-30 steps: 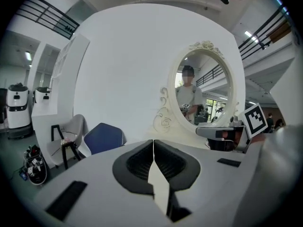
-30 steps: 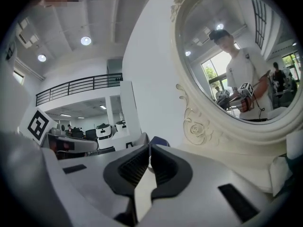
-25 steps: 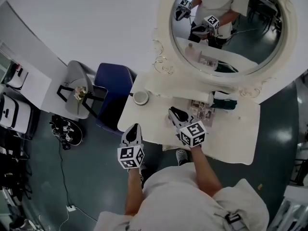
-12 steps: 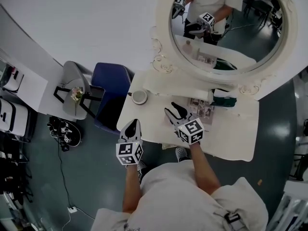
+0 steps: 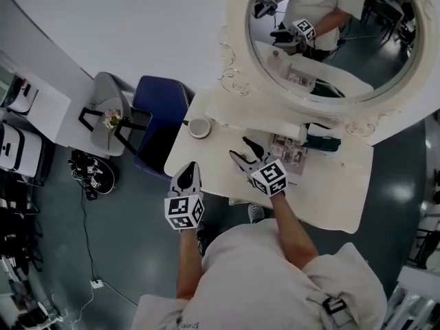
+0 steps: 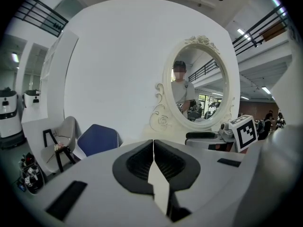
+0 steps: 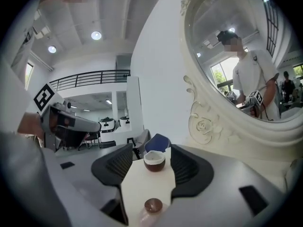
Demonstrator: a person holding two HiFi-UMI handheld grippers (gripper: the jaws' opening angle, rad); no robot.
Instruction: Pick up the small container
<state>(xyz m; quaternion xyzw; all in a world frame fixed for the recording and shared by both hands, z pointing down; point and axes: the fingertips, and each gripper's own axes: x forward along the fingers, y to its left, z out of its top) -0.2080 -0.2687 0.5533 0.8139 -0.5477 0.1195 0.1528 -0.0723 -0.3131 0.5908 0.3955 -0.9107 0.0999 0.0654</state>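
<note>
Nearly level, right gripper [image 5: 239,149] just opening, nothing held

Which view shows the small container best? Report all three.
Right gripper view: the small container stands centred and near, pale rim and dark body plain. Head view: it is tiny, from above. Left gripper view: not visible.

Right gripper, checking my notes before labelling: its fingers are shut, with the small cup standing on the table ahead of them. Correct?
No: the right gripper has its fingers apart, just now opening, gripping nothing. The small cup does stand on the table ahead of them. The right gripper view shows it.
</note>
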